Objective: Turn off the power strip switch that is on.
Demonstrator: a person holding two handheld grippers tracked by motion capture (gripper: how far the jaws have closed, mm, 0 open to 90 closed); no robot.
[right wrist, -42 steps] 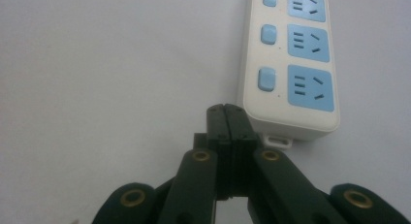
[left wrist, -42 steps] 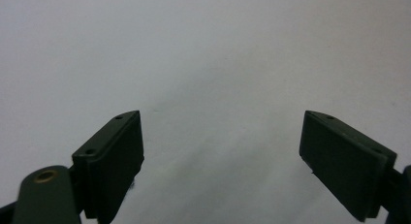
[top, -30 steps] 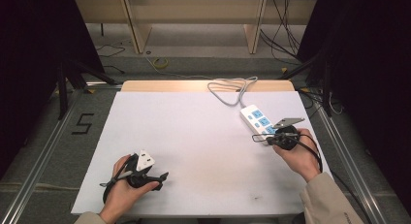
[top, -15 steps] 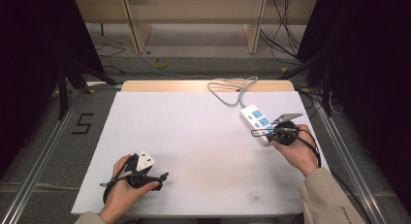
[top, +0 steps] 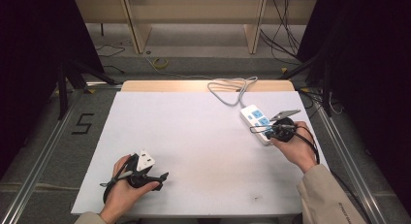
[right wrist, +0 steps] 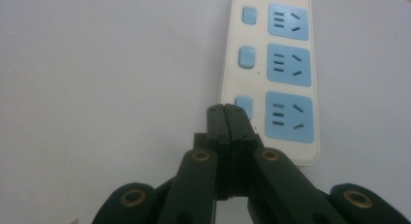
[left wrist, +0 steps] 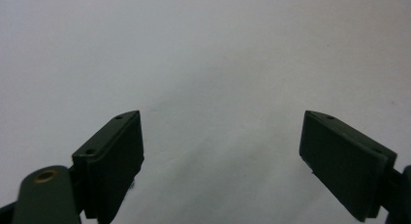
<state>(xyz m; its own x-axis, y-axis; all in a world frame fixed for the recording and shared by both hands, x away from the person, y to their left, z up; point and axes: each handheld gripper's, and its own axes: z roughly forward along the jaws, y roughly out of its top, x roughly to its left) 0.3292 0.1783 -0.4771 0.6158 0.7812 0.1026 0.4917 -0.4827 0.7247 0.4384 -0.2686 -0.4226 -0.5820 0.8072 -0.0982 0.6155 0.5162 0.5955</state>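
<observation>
Two grippers in play: we're holding the left gripper (top: pixel 162 176) low at the near-left of the white table (top: pixel 194 136), jaws spread wide over bare surface, nothing between them. Farther out on the right, we're bringing the right gripper (top: pixel 254 129) with jaws pressed together, tips at the near switch of the power strip (top: pixel 258 123), which is lying flat near the right edge. We're judging the strip rigid, light, smooth plastic, likely to skate if pushed, so grip across the long sides, not the trailing cord (top: pixel 230 88). Right gripper view is showing three blue sockets (right wrist: pixel 289 117) and their switches (right wrist: pixel 246 56); high view is adding the cord looping off the far edge.
</observation>
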